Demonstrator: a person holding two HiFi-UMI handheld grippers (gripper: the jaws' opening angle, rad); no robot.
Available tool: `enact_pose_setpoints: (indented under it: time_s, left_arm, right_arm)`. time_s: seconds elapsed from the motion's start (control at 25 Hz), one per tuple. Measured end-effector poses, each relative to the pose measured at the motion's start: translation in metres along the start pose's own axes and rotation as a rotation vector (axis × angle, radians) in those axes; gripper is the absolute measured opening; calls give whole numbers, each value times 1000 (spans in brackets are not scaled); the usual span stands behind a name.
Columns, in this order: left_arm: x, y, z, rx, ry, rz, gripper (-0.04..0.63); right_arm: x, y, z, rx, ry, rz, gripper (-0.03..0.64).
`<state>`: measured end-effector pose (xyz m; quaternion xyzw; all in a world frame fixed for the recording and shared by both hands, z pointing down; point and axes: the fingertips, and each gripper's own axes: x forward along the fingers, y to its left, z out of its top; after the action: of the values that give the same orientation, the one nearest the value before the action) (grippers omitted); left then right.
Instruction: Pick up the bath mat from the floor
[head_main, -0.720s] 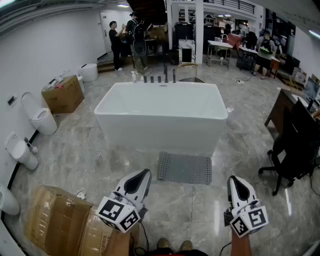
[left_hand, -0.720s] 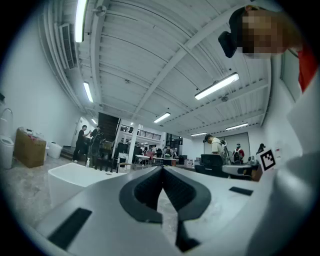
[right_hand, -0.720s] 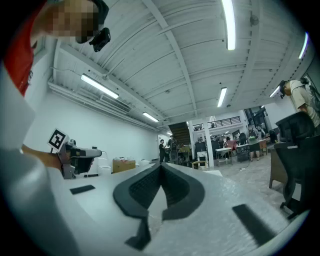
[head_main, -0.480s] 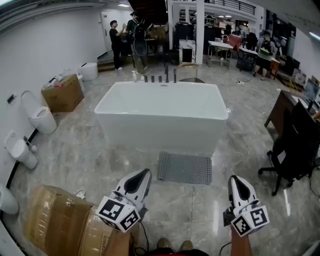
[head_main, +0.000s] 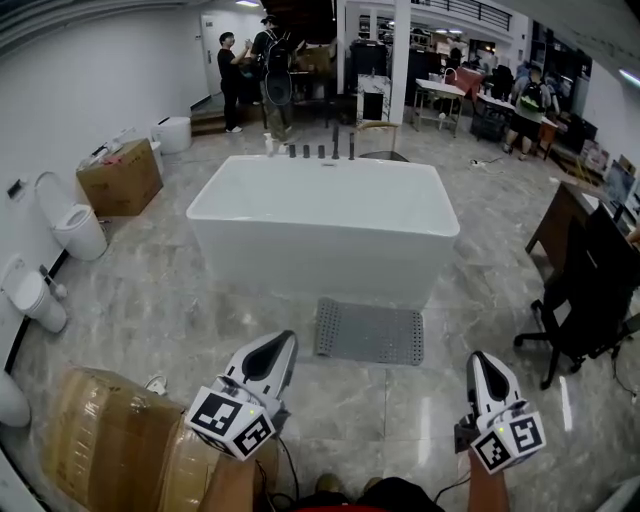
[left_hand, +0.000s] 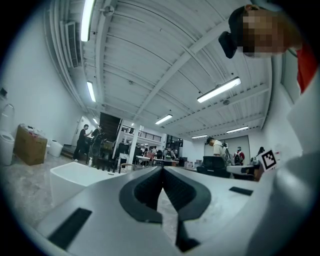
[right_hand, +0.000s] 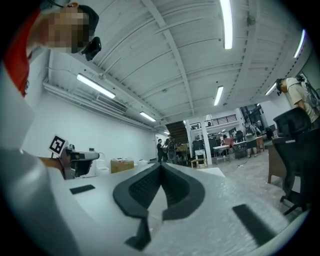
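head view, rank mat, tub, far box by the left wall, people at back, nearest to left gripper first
1. mat, on the floor just ahead of the left gripper, to its right
2. tub, behind the mat
3. far box, by the left wall
4. people, far back

Bath mat (head_main: 370, 332) on floor, before bathtub (head_main: 322, 228) (touching base).

Grey bath mat (head_main: 369, 333) dotted all over, on pale grey veined marble floor (head_main: 150, 310); white bathtub (head_main: 320, 255) at its 12 o'clock, brown cardboard box (head_main: 110, 430) at 8 o'clock
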<state>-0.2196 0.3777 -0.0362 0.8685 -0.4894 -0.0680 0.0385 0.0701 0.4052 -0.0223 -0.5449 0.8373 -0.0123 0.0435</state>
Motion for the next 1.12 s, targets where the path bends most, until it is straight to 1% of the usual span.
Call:
enact_pose_setpoints:
  time_s: [0.16,0.36,0.6,0.72,0.84,1.12]
  left_arm:
    - [1,10,2,-8,-10,-1,11]
    - [7,31,5,5,-36,-19,11]
    - [29,53,11,21,-38,12,11]
    - [49,62,6,33,-28,22,11]
    - [78,71,-2,42,-8,48,11]
    - [178,93,-17,71,6,83,11]
  right_arm:
    - [4,6,-1,-16,8,-2,3]
    - [24,12,3,-22,-10,-5,3]
    - [57,1,3,-46,-30,5,3]
    - [78,-17,-1,-51,-37,9,3]
    - [102,-44,-9,-57,-36,13,3]
    - [171,-130,-22,-70,-21,13,3]
